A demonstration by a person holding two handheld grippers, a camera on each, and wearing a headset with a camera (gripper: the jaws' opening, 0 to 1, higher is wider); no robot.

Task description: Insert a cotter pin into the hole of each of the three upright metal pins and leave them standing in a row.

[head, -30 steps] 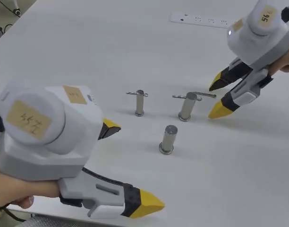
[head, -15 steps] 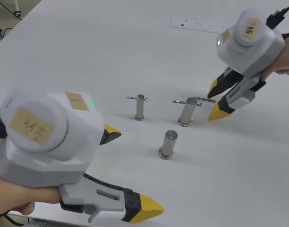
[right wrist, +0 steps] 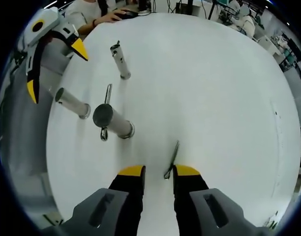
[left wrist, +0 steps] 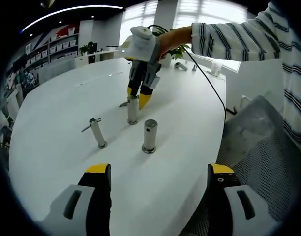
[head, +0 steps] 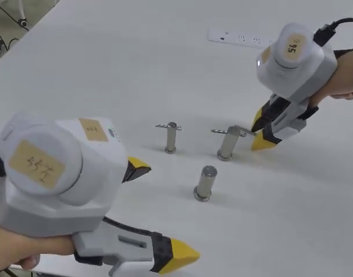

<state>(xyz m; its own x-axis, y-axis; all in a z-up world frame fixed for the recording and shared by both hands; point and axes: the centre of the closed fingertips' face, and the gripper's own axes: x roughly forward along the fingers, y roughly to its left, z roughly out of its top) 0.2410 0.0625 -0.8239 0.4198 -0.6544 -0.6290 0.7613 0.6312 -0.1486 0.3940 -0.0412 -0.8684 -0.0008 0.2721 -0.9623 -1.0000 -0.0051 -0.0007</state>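
White tabletop (head: 96,75) everywhere, and we're looking down at three upright metal pins standing on it in a loose triangle rather than a row. The left pin (head: 171,138) is wearing a cotter pin through its top hole. The right pin (head: 227,144) is also carrying one crosswise near its top. The bare pin (head: 205,183) is standing nearer to us, in front of the gap between the other two, showing its open cross-hole in the left gripper view. The right gripper (head: 259,134) is reaching in from the upper right, tilted steeply nose-down, so its yellow tips are sitting at or just above the table, just beside the right pin. The right hand (head: 345,86) is wrapping around the back of it, with a striped sleeve (left wrist: 239,39) stretching out behind. In the right gripper view its jaws are sitting narrowly apart, and a loose cotter pin (right wrist: 171,158) is lying flat on the table with one end poking into the gap between the tips, closer to one jaw. We're not seeing it clamped. The left gripper (head: 159,210) is hanging low at the near left, well apart from all three pins and aiming roughly across the table toward them, jaws spread wide over bare table. The left hand (head: 21,245) is gripping it from underneath. A white power strip (head: 240,39) is lying at the far side of the table, well behind the right gripper.
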